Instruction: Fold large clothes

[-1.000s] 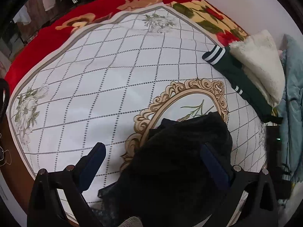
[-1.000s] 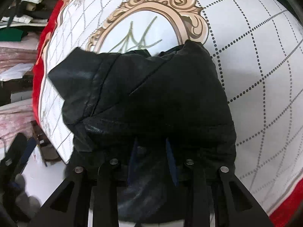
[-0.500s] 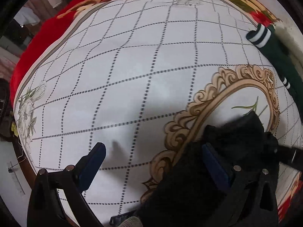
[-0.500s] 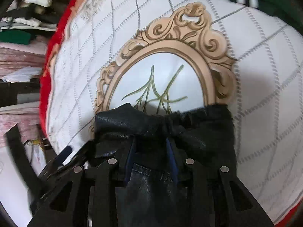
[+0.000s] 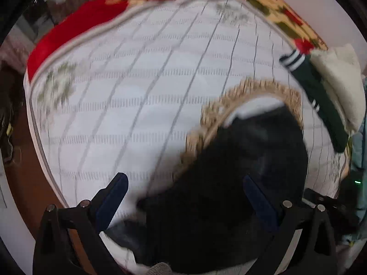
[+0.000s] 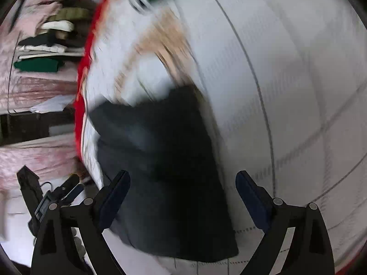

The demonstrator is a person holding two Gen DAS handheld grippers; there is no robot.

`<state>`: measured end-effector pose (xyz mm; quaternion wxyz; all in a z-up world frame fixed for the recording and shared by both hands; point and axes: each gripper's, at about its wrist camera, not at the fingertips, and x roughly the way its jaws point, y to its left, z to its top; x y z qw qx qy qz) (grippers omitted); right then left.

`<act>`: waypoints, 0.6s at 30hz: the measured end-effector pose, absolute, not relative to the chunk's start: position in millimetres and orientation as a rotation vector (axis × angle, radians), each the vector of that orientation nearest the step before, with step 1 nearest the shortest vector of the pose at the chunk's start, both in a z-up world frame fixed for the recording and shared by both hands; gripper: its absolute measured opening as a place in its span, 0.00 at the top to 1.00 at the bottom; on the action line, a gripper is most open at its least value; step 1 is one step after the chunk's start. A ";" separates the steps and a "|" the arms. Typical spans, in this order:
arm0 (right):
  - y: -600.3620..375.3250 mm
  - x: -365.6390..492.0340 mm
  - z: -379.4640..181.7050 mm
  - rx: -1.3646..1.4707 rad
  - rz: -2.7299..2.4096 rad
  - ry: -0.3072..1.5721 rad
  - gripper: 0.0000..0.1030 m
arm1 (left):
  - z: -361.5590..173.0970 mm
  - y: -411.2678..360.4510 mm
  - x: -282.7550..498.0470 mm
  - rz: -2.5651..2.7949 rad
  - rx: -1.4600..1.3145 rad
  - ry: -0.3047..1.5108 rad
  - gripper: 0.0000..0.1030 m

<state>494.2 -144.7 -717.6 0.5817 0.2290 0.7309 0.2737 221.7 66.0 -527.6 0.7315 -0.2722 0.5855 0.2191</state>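
both pictures are blurred by motion. a black garment [image 5: 229, 183] is seen lying in a folded heap on a white quilted bedspread [image 5: 137, 91], which is spread over a red blanket [image 5: 75, 23] on a bed. part of the garment is laid over the golden ornamental frame [image 5: 263, 87] printed on the bedspread.

the left gripper [image 5: 183, 197] is held wide open above the near part of the garment; its blue pads [image 5: 112, 199] are kept apart and nothing is pressed between them. the left pad is seen over the white bedspread and the right one over the black cloth.

the right gripper [image 6: 183, 194] is also wide open. its jaws have just been opening, and the black garment [image 6: 165, 171] is seen between the fingers [image 6: 114, 194] but is not pinched by them. in this view the garment is lying near the red edge [image 6: 80, 103] of the bed.

at the far right side of the bed a dark green garment with white stripes [image 5: 316, 91] is placed just beside a cream fluffy cloth [image 5: 339, 84], well apart from the black garment. stacked folded clothes [image 6: 50, 45] are seen beyond the bed in the right wrist view.
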 end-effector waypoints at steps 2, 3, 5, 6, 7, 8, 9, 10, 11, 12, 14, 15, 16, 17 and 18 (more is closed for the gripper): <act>-139.1 479.3 -748.7 0.617 0.758 1.756 0.11 | -539.6 54.7 211.3 0.472 -0.626 1.331 0.00; -135.6 476.9 -750.2 0.621 0.802 1.740 0.12 | -544.5 49.1 205.7 0.474 -0.627 1.351 0.00; -128.9 475.2 -750.0 0.622 0.820 1.729 0.12 | -550.0 39.5 197.9 0.478 -0.618 1.368 0.00; -126.6 475.1 -748.3 0.612 0.817 1.723 0.18 | -550.4 36.2 194.7 0.483 -0.611 1.368 0.00; -123.7 475.2 -748.6 0.605 0.808 1.720 0.24 | -549.6 33.7 193.1 0.486 -0.607 1.367 0.00; -127.1 473.2 -745.1 0.629 0.795 1.710 0.35 | -548.2 30.6 190.7 0.491 -0.602 1.366 0.00; -131.6 470.3 -740.8 0.663 0.786 1.708 0.42 | -544.8 27.7 187.4 0.498 -0.600 1.363 0.00; -133.0 468.4 -740.4 0.694 0.776 1.709 0.45 | -542.4 25.6 185.3 0.501 -0.599 1.357 0.00; -137.2 462.5 -733.3 0.721 0.768 1.700 0.48 | -535.4 22.0 179.9 0.505 -0.595 1.346 0.00; -141.8 456.0 -726.2 0.737 0.755 1.695 0.49 | -532.6 20.0 175.6 0.507 -0.595 1.340 0.00; -151.3 437.4 -715.4 0.742 0.708 1.697 0.49 | -523.8 14.1 162.4 0.514 -0.608 1.328 0.00; -154.7 429.7 -712.8 0.738 0.689 1.707 0.47 | -521.9 12.0 154.9 0.516 -0.621 1.330 0.00; -159.4 422.4 -713.0 0.728 0.673 1.723 0.43 | -521.5 9.8 147.5 0.513 -0.647 1.329 0.00; -164.6 412.4 -719.0 0.711 0.633 1.759 0.32 | -522.4 7.4 139.6 0.515 -0.678 1.329 0.00; -168.5 406.6 -725.8 0.700 0.597 1.774 0.27 | -524.9 5.3 134.0 0.520 -0.697 1.330 0.00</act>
